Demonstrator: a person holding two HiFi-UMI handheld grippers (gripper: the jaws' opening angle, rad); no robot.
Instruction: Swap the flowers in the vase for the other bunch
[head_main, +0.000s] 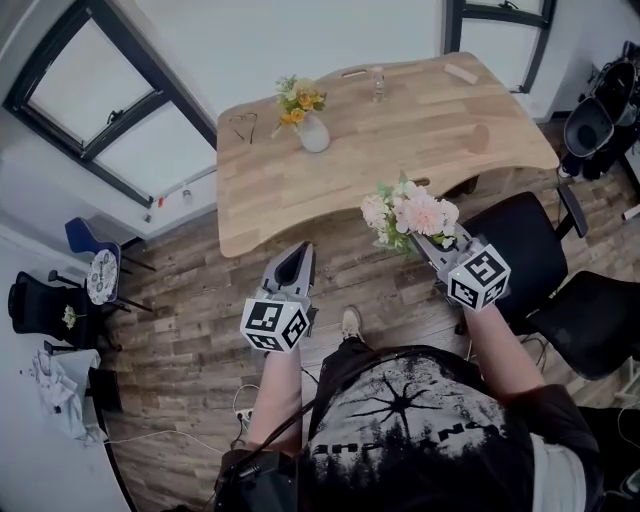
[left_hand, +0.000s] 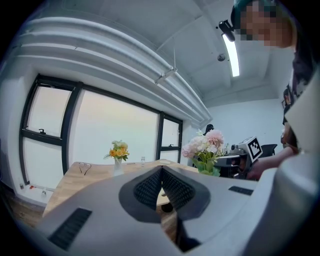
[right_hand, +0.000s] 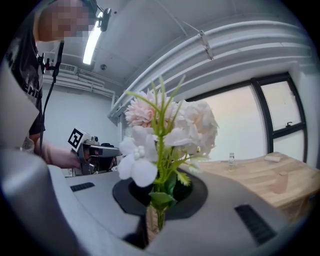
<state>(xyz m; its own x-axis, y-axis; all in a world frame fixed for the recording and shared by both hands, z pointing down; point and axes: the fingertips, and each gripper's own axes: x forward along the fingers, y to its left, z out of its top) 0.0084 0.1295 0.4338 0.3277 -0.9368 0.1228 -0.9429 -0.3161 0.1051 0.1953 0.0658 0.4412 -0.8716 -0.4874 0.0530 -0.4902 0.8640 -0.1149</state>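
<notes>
- Right tongs (head_main: 428, 240) are clamped narrow on the stems of the pink-and-white bunch (head_main: 410, 215). The blooms stand up just past the tips.
- Left tongs (head_main: 298, 256) are pressed fully together with nothing between them.
- We judge the task barely begun. The replacement bunch is in hand, but the swap itself is not started.
- The yellow-orange flowers (head_main: 299, 100) still sit in the white vase (head_main: 314, 135). It is well ahead of the left tongs and ahead and to the left of the right tongs.
- The vase stands upright on the far-left part of the tabletop (head_main: 420, 140), well apart from both tongs.
- Left to do, as we read it:
  - reach the vase;
  - pull the yellow bunch out, likely with the free left tongs;
  - drop the pink stems in;
  - set the old bunch aside.
- Both forearms are stretched out in front of the body, and both tongs point roughly level toward the tabletop.
- Both tongs hang over the wood floor, short of the tabletop's near edge. The left pair is a little farther back.
- The right pair sits just beside a black chair (head_main: 520, 245) on its right.
</notes>
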